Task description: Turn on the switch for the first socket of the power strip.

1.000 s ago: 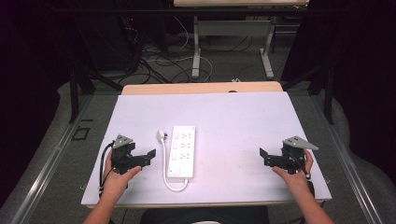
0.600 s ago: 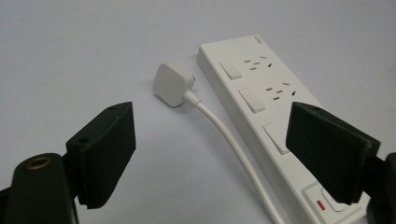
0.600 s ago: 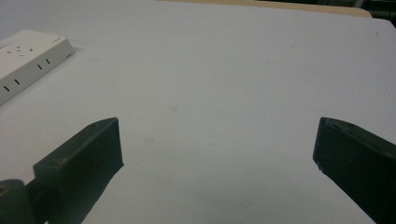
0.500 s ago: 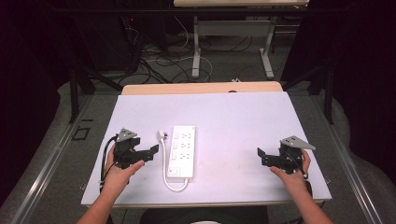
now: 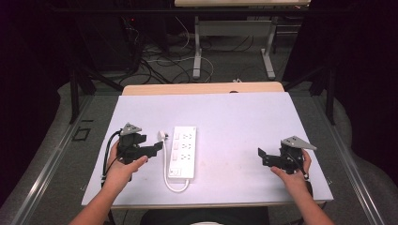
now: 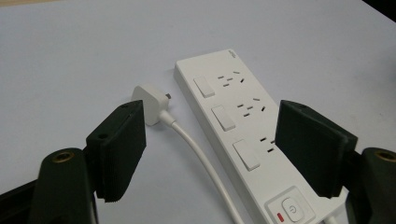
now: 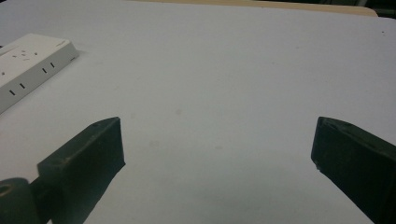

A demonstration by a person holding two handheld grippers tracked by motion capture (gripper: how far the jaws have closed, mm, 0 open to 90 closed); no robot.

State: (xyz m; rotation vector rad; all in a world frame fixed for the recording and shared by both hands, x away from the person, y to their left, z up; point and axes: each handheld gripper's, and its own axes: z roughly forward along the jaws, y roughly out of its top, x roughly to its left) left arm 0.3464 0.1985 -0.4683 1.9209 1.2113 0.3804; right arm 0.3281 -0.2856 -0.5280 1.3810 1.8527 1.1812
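Note:
A white power strip [image 5: 183,151] [image 6: 243,130] lies flat on the white table [image 5: 234,122], left of centre, with several sockets and switches. Its white cable [image 5: 171,180] [image 6: 205,168] loops round to a white plug [image 5: 163,136] [image 6: 152,103] lying beside its far left corner. My left gripper [image 5: 157,146] [image 6: 215,154] is open just left of the strip, its jaws spanning the cable and the strip's near half. My right gripper [image 5: 261,157] [image 7: 217,158] is open near the table's right front, over bare tabletop, with a corner of the strip [image 7: 28,60] far to its left.
A tan table edge [image 5: 202,88] borders the far side of the white top. Beyond it are dark floor, cables [image 5: 159,61] and metal table legs [image 5: 197,47]. A metal rail [image 5: 51,159] runs along the left side of the table.
My left gripper has moved right and forward toward the power strip and plug. The right gripper has shifted slightly left; the strip has not moved.

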